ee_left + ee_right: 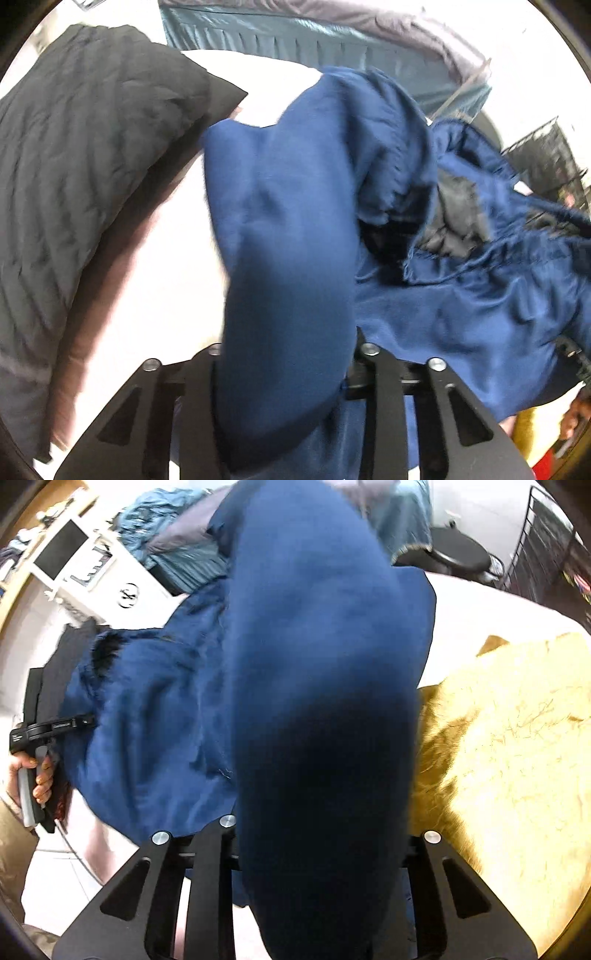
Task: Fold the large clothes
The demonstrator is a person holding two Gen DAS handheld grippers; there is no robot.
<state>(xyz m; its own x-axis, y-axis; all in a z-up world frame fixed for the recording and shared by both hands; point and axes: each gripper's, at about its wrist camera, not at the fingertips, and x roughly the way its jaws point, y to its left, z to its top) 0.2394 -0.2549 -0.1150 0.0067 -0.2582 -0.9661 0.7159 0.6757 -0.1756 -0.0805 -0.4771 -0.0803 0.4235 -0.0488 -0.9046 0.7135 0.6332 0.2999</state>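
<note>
A large navy blue garment (295,229) with a gathered elastic edge and dark lining hangs bunched over a white surface (162,266). My left gripper (288,369) is shut on a fold of it; the cloth covers the fingertips. In the right wrist view the same blue garment (317,686) drapes over my right gripper (317,849), which is shut on another fold, fingertips hidden. The left gripper's handle (40,734) and the hand holding it show at the far left of the right wrist view.
A dark grey quilted garment (74,166) lies at the left on the white surface. A yellow furry cloth (509,738) lies at the right. A teal and grey pile (314,40) is behind. A black wire rack (546,554) and a round stool (454,550) stand at the far right.
</note>
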